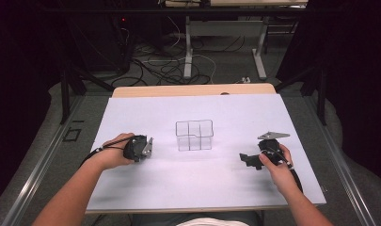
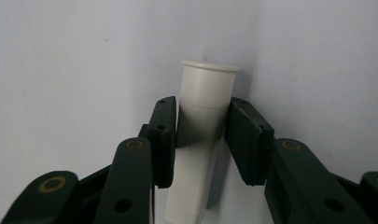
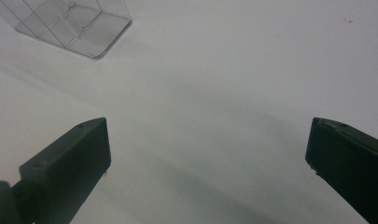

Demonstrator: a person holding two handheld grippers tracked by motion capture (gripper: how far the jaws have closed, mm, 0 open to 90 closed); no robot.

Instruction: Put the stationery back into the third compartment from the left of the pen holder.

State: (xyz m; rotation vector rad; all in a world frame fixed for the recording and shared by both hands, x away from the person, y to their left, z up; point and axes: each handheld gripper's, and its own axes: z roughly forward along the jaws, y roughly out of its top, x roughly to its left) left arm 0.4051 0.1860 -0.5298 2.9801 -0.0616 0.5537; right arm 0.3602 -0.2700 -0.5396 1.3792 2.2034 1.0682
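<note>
White tube (image 2: 203, 135), plastic and flared at its rim, sits between the fingers (image 2: 161, 140) of the left gripper (image 1: 140, 148), low over the white counter (image 1: 197, 183) and to the left of the clear divided box (image 1: 194, 135). The pads press on its sides just below the rim, so the hold looks firm, taken high where the wall is round and even. From the high view that gripper lies tipped on its side, which suits a tube that rests flat on the sheet. The right gripper (image 1: 248, 161) rests on the counter well to the right of the box, its fingers (image 3: 79, 154) spread wide with nothing between them, probably waiting its turn. I'd guess the compartments of the box are where the tube belongs.
</note>
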